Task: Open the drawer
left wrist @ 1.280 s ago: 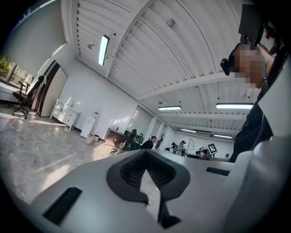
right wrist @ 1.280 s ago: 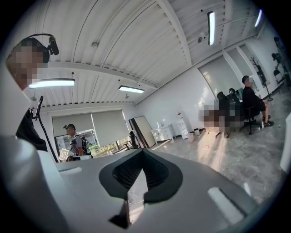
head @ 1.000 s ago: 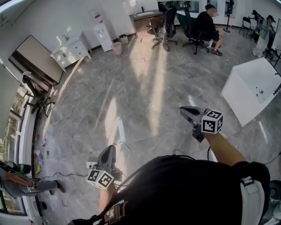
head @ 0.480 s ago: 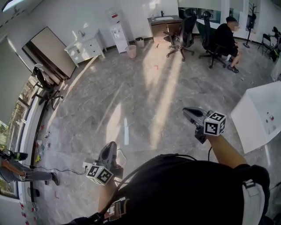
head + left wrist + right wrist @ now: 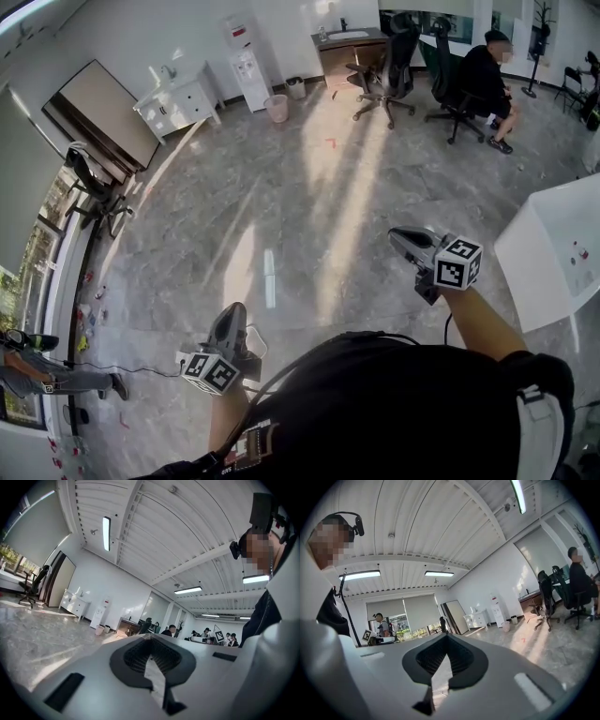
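Left gripper [image 5: 231, 317] — jaws closed together, nothing between them. Right gripper [image 5: 401, 236] — jaws likewise closed, empty. White drawer cabinet [image 5: 178, 101] stands against the far wall at 11 o'clock, well apart from the 2 grippers.

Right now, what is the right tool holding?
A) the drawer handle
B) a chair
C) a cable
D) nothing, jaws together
D: the right gripper view shows the right tool with its jaws together and nothing between them.
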### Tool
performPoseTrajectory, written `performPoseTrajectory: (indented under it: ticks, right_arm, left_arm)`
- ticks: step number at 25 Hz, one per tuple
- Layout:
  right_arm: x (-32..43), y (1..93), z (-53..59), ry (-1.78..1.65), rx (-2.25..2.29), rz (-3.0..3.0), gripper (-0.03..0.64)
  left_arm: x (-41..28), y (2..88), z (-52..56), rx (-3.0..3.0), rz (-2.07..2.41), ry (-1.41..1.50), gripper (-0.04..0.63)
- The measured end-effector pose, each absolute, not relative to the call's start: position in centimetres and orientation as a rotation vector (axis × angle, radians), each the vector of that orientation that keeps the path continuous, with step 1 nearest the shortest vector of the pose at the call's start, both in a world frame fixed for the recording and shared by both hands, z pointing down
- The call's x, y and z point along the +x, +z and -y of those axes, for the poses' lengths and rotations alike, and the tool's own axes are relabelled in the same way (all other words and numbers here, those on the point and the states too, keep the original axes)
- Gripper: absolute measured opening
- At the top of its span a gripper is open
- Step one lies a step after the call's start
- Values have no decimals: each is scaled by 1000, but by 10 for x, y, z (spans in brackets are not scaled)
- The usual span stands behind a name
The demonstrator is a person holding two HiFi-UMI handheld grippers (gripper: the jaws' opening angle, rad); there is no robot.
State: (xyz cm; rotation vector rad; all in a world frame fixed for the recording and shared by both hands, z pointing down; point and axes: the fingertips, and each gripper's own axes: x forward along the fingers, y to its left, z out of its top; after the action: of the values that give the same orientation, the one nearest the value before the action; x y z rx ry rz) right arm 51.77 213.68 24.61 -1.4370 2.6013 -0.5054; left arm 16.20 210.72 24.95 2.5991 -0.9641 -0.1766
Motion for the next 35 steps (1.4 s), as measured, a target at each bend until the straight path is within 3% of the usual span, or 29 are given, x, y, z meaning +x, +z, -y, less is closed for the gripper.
performPoseTrajectory:
  ticks: [10,26,35]
  right_arm:
    - [512,241,-2080,-455,-1581,-2539,-8]
    - [341,218,-1909,-408,-1582,-2537,-8]
    - [293,223,-1840,-455,-1493,-2628,-8]
  left_arm:
    - [163,252,-2017,2684,846,-198,-9]
    - [-4,227,-1850,2722,821,-213,-9]
    - [-68,243,-1818,2632,959,-231,-9]
